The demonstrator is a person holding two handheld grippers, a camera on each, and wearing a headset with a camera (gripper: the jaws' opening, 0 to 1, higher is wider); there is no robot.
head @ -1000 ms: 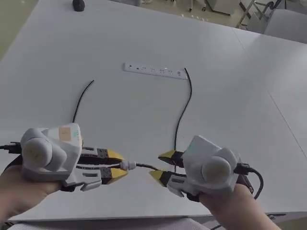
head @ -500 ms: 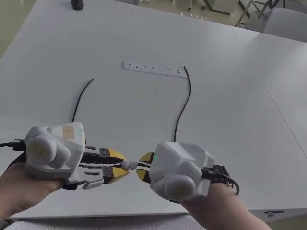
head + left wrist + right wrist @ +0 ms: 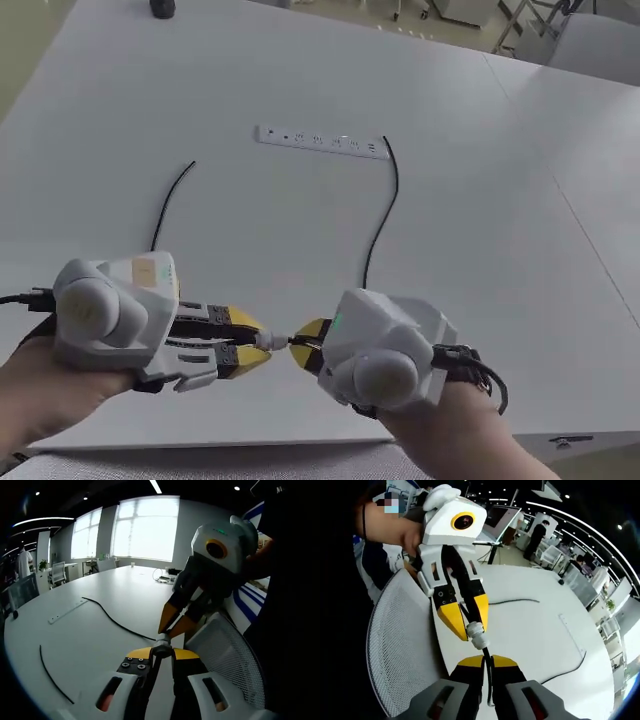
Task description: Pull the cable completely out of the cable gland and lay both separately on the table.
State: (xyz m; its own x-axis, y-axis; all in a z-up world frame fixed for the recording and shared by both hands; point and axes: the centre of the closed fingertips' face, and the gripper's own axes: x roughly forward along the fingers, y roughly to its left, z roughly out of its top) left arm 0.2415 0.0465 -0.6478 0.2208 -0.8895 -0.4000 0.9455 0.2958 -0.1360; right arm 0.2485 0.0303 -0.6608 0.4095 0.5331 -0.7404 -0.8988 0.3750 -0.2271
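Low in the head view, near the front edge of the counter [image 3: 300, 80], the two claws meet tip to tip. The left claw [image 3: 250, 346], at lower left, is clenched on the white cable gland [image 3: 268, 341], which pokes out just past its yellow tips. The right claw [image 3: 306, 350], coming in from the lower right, is clamped on the black cable [image 3: 383, 225] right beside the gland.

In the right gripper view the cable runs from the gland straight down between that claw's own closed tips. In the left gripper view the gland sits at the very tip of the left claw, with the right claw's jaws pinched to a point just above it.

The cable is threaded through the gland, and both are held off the counter. Beyond the right claw the cable lies on the counter, snaking up the frame to end near a white power strip [image 3: 322, 145] in the upper middle. A black strand [image 3: 168, 208] lies at centre left, curving up from behind the left claw. Whether it is the same cable I cannot tell.
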